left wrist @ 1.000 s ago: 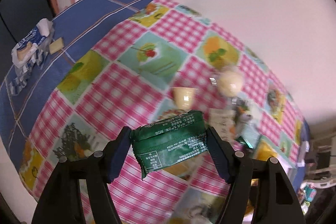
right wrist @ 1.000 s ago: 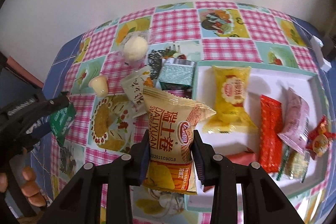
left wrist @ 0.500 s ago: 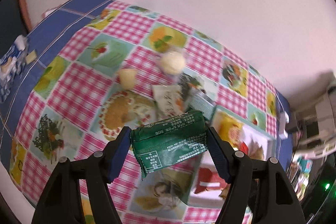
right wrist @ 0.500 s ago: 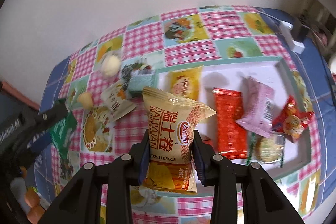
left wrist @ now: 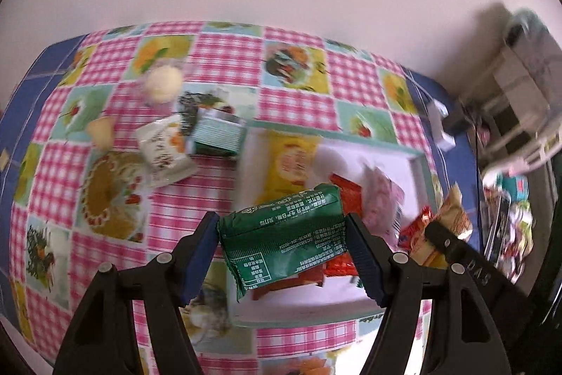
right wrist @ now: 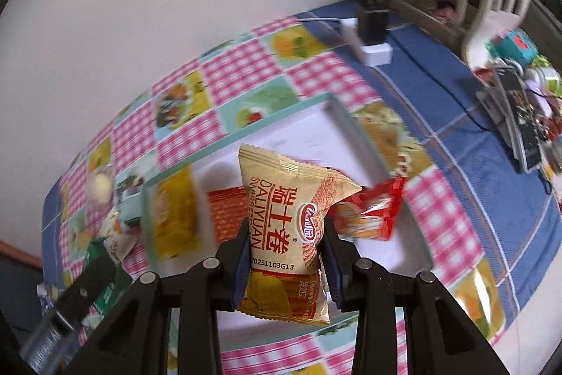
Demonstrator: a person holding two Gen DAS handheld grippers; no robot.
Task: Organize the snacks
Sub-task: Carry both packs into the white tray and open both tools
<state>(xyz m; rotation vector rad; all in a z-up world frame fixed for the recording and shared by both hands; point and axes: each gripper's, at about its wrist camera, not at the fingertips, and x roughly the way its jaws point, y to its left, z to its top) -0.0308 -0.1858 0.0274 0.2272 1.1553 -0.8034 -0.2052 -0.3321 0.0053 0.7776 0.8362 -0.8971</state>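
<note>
Out on the left of the tablecloth (left wrist: 224, 58), four snacks are waiting outside the tray: a pale round one (left wrist: 163, 88), a small cone-shaped one (left wrist: 102, 130), a white packet (left wrist: 165, 150) and a teal-striped packet (left wrist: 217, 136) that is sitting right against the tray's left edge. If I am swinging low as I come across, I am risking knocking that teal one further off.

My left gripper (left wrist: 282, 241) is clamping the green packet (left wrist: 284, 234) across its width, and I am holding it above the near side of the white tray (left wrist: 419, 169). The packet is tilting in the jaws, so a sudden release could be sending it onto the yellow packet (left wrist: 288, 164) or the orange-red one (left wrist: 346, 195) already lying there, rather than into a bare spot.

My right gripper (right wrist: 286, 255) is squeezing the golden Swiss-roll packet (right wrist: 284, 234) at its waist, over the tray's middle, with the red-wrapped snack (right wrist: 372, 213) just beside it. The bag is puffy, so I am likely crushing the cake a little, and it might slip.

Both tools are crowding the same tray; they could be colliding, or one drop could be landing on the other.
</note>
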